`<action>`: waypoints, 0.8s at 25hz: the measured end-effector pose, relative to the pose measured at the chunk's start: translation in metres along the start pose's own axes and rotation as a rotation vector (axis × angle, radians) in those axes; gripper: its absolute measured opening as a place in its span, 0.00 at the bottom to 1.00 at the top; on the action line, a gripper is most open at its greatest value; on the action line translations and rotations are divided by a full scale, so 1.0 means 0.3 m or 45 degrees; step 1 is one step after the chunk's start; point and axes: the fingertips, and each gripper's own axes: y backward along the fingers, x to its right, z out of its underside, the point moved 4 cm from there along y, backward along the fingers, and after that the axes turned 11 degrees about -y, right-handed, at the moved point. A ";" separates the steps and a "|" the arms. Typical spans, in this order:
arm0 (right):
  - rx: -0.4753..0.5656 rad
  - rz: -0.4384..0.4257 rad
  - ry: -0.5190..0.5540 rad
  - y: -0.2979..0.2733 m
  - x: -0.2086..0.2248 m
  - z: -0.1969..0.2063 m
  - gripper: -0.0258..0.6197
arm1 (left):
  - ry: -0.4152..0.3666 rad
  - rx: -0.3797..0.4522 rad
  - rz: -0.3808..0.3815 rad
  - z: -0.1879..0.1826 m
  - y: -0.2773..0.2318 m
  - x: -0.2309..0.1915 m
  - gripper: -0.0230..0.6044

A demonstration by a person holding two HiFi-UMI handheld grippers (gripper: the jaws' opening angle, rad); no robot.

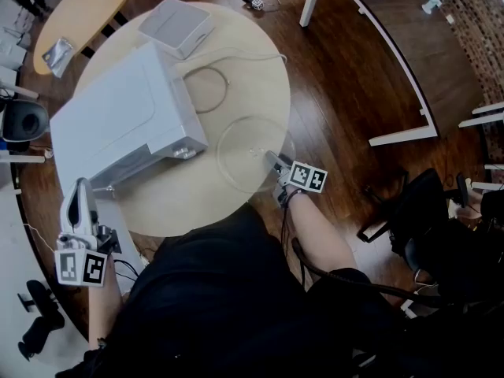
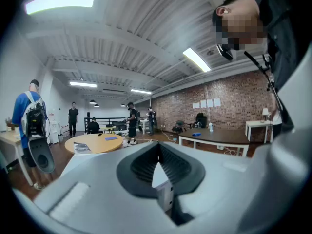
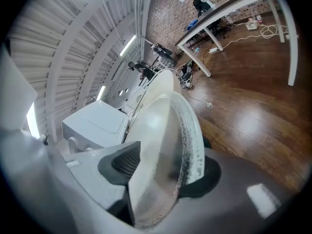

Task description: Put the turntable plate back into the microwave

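Off the bench's near left edge, the left gripper [image 1: 79,191] hangs beside the microwave's near corner. In the left gripper view [image 2: 157,152] its ribbed black pads meet at the tips, pressed together on nothing.

The boxy white microwave oven [image 1: 118,128] stands on the left half of the round pale wooden bench [image 1: 244,61]. Just to its right, toward the bench's middle, lies a thin loop [image 1: 227,89]; whether it is the roller ring or a cable I cannot tell.

The clear round glass turntable plate [image 1: 250,152] lies flat near the bench's near right edge, apart from the microwave. The right gripper [image 1: 273,162] reaches onto its near right rim. In the right gripper view [image 3: 156,165] the plate's raised rim [image 3: 192,145] stands between the jaws. One pad shows through the glass right against it, while the other's ribbed face stands just beside it, so I judge the jaws spread astride the rim and not yet clamped.

The plate is likely heavy for its thinness, rigid, smooth and brittle. A grip at one edge will let it sag or slide, so the pads should bite deep over the thick rim. It should be carried level and set down softly inside the microwave.
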 end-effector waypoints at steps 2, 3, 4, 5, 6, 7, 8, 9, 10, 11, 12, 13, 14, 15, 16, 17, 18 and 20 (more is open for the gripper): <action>0.015 0.001 -0.019 0.009 0.006 0.002 0.39 | -0.004 0.001 -0.005 -0.005 0.010 -0.017 0.04; 0.024 0.000 -0.028 0.013 0.006 0.002 0.39 | -0.003 0.001 -0.010 -0.006 0.013 -0.027 0.04; 0.033 -0.003 -0.035 0.015 0.005 0.000 0.38 | -0.001 0.001 -0.016 -0.005 0.013 -0.034 0.04; 0.041 -0.006 -0.040 0.017 0.005 -0.002 0.38 | 0.003 0.001 -0.018 -0.001 0.010 -0.038 0.04; 0.049 -0.009 -0.045 0.020 0.006 -0.005 0.38 | 0.008 0.001 -0.018 0.004 0.006 -0.037 0.04; 0.057 -0.014 -0.049 0.026 0.007 -0.008 0.37 | 0.012 0.001 -0.013 0.009 0.001 -0.034 0.04; 0.066 -0.020 -0.055 0.033 0.009 -0.007 0.36 | 0.012 0.002 -0.005 0.011 -0.003 -0.028 0.04; 0.076 -0.028 -0.063 0.041 0.011 -0.004 0.34 | 0.009 0.004 0.005 0.010 -0.006 -0.022 0.04; 0.087 -0.039 -0.069 0.051 0.012 -0.001 0.33 | 0.005 0.007 0.014 0.008 -0.010 -0.017 0.04; 0.097 -0.051 -0.072 0.061 0.010 0.000 0.31 | 0.003 0.011 0.020 0.006 -0.015 -0.015 0.04; 0.105 -0.065 -0.073 0.070 0.006 -0.002 0.28 | 0.004 0.017 0.024 0.005 -0.022 -0.014 0.04; 0.110 -0.078 -0.076 0.077 0.002 -0.003 0.26 | 0.007 0.024 0.027 0.005 -0.028 -0.015 0.04; 0.113 -0.090 -0.085 0.081 -0.001 -0.001 0.24 | 0.009 0.030 0.030 0.005 -0.032 -0.016 0.04; 0.115 -0.101 -0.099 0.085 0.000 0.004 0.23 | 0.011 0.035 0.034 0.006 -0.035 -0.016 0.04; 0.120 -0.109 -0.113 0.090 0.001 0.009 0.22 | 0.012 0.039 0.040 0.007 -0.038 -0.016 0.04; 0.128 -0.115 -0.128 0.096 0.003 0.011 0.21 | 0.016 0.043 0.046 0.010 -0.042 -0.015 0.04; 0.138 -0.119 -0.144 0.103 0.006 0.011 0.20 | 0.022 0.046 0.052 0.012 -0.048 -0.013 0.04; 0.159 -0.129 -0.179 0.115 0.008 0.012 0.18 | 0.034 0.051 0.063 0.017 -0.055 -0.011 0.04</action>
